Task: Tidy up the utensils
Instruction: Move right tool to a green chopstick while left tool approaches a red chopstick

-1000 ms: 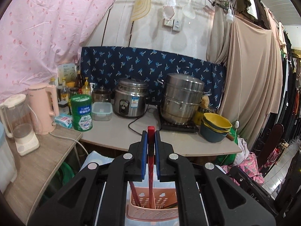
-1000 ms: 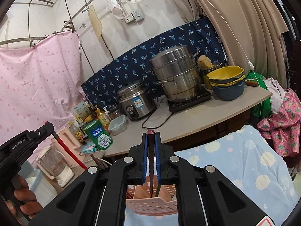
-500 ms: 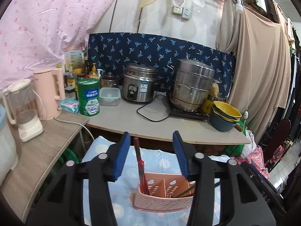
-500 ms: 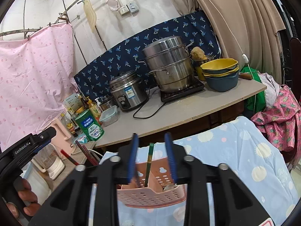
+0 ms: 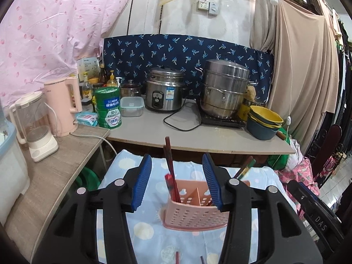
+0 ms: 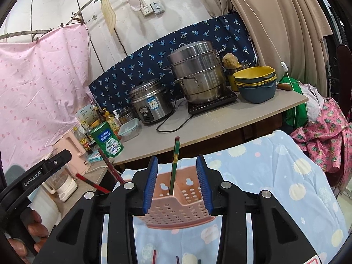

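Both grippers are sitting released: left gripper point(image 5: 177, 182) just dropped red chopsticks point(image 5: 170, 171) into pink holder point(image 5: 195, 213) ahead; right gripper point(image 6: 177, 182) released green chopstick point(image 6: 173, 165) there. More chopsticks point(image 6: 154, 256) lying below, awaiting pickup.

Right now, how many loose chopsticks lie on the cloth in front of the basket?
3, at the right view's bottom edge: red chopstick, blue chopstick, grey chopstick. More may be hidden.

Left gripper point(image 5: 177, 182) and right gripper point(image 6: 177, 183) sit low at centre frame, jaws parted, nothing gripped.
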